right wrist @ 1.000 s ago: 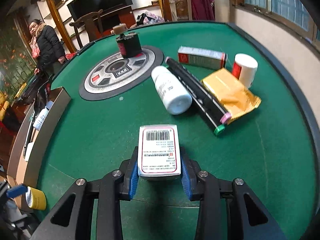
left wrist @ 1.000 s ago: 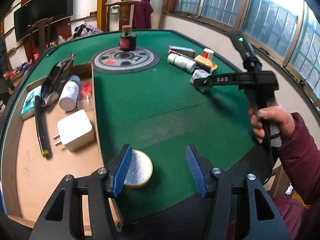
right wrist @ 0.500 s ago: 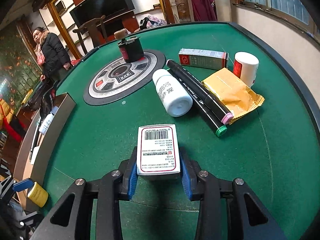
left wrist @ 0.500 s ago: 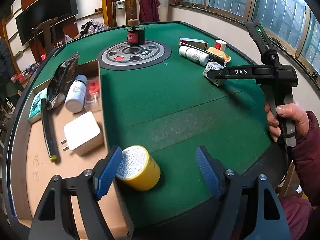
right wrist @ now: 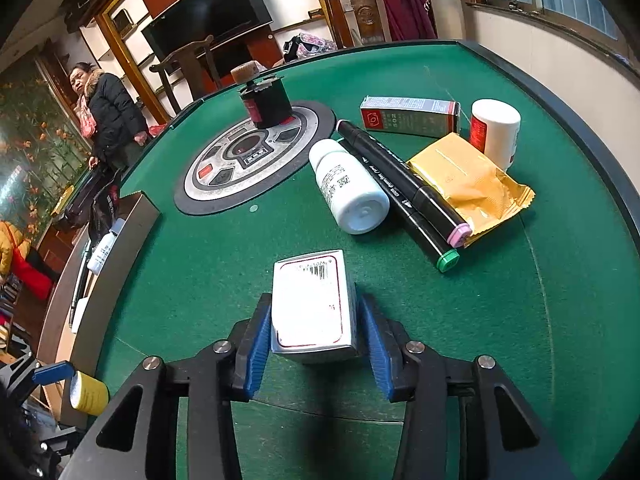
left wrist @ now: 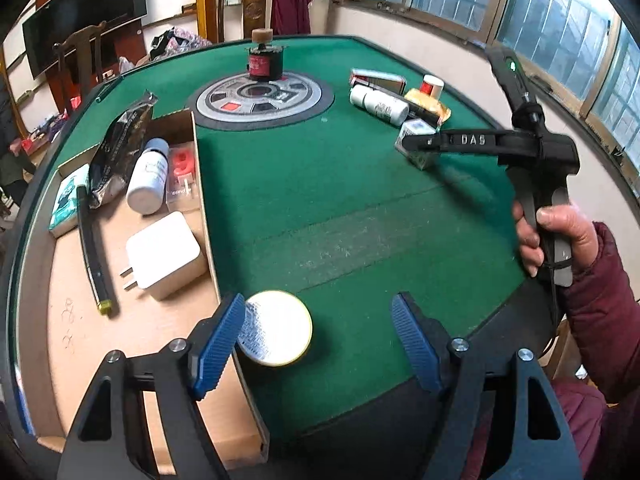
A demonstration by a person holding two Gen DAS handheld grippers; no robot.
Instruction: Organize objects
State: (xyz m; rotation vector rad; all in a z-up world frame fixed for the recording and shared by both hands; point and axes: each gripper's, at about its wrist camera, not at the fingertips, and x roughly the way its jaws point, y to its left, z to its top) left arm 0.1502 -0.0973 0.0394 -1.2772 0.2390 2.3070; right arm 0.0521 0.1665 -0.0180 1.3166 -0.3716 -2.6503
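Left gripper (left wrist: 318, 340) spread wide over the green table (left wrist: 340, 208), jaws having just opened; yellow tin (left wrist: 276, 334) loose between them, leaning against the left pad, hard by the tray wall (left wrist: 204, 216). In the tray: charger (left wrist: 162, 254), white bottle (left wrist: 146, 186), dark pouch (left wrist: 120, 148), black pen (left wrist: 94, 260).

Right gripper (right wrist: 316, 344) with jaws just eased apart; small box (right wrist: 310, 304) between the pads, tilted, right pad clear of it. Beyond the box, close together: bottle (right wrist: 350, 188), two markers (right wrist: 404, 188), gold packet (right wrist: 468, 184), white jar (right wrist: 494, 130), long carton (right wrist: 408, 116). Round dial (right wrist: 256, 160) at centre, black can (right wrist: 266, 100) on it.
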